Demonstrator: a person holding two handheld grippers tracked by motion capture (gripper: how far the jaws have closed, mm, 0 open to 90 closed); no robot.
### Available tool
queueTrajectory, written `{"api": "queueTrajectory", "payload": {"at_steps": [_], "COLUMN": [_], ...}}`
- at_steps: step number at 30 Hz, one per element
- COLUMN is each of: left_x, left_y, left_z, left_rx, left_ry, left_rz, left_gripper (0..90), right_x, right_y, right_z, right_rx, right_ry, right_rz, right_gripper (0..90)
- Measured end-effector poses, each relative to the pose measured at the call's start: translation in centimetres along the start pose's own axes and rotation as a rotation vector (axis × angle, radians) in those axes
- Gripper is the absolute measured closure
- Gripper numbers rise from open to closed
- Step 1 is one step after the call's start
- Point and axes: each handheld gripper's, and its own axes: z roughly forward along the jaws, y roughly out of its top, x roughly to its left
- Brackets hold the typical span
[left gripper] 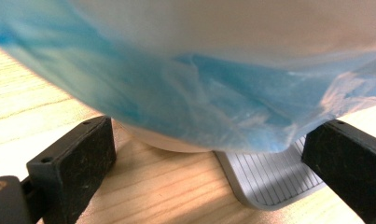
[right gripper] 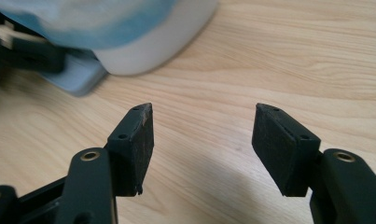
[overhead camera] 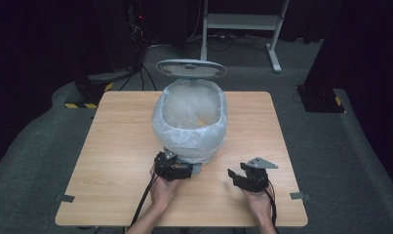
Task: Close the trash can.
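Note:
A white pedal bin (overhead camera: 191, 117) lined with a pale plastic bag stands in the middle of the wooden table (overhead camera: 121, 136), its grey lid (overhead camera: 190, 68) raised at the back. My left gripper (overhead camera: 186, 171) lies low at the bin's front foot, jaws open. In the left gripper view the left gripper (left gripper: 211, 163) has the grey ribbed pedal (left gripper: 269, 179) between its jaws, close to the right one, untouched, with the bag (left gripper: 190, 93) hanging just above. My right gripper (overhead camera: 237, 171) is open just above the table, right of the bin; nothing lies between the right gripper (right gripper: 202, 149) jaws.
Something small and yellowish (overhead camera: 202, 123) lies inside the bin. In the right gripper view the bin's white base (right gripper: 153, 46) and pedal (right gripper: 76, 77) sit up and to the left. Bare wood stretches on both sides of the bin. Dark floor and a stand frame (overhead camera: 243, 22) lie beyond.

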Motion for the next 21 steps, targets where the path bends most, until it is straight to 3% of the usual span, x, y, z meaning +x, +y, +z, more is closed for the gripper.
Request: {"api": "queueTrajectory", "payload": {"at_steps": [5, 9, 11, 16, 17, 21], "left_x": [0.0, 0.1, 0.4, 0.3, 0.2, 0.0], "left_y": [0.0, 0.0, 0.0, 0.0, 0.0, 0.0], "left_z": [0.0, 0.0, -0.3, -0.4, -0.7, -1.5], "left_rx": [-0.004, -0.002, 0.024, 0.0, 0.01, -0.013], "left_ry": [-0.001, -0.001, -0.009, -0.017, -0.021, -0.04], "left_rz": [-0.007, -0.007, 0.015, 0.005, 0.027, 0.035], "left_gripper": [3.2, 3.2, 3.2, 3.0, 2.3, 1.6], "right_x": [0.2, 0.1, 0.1, -0.1, -0.1, -0.1], "right_y": [-0.6, -1.3, -1.3, -1.3, -1.2, -1.2], "right_z": [0.8, 1.6, 1.5, 1.6, 1.6, 1.6], "right_rx": [0.051, 0.096, 0.093, 0.1, 0.101, 0.102], "right_ry": [-0.075, -0.125, -0.137, -0.142, -0.146, -0.15], "right_rz": [-0.053, -0.062, -0.068, -0.042, -0.038, -0.036], "right_gripper": [37.6, 35.7, 34.6, 29.1, 28.7, 28.2]}}
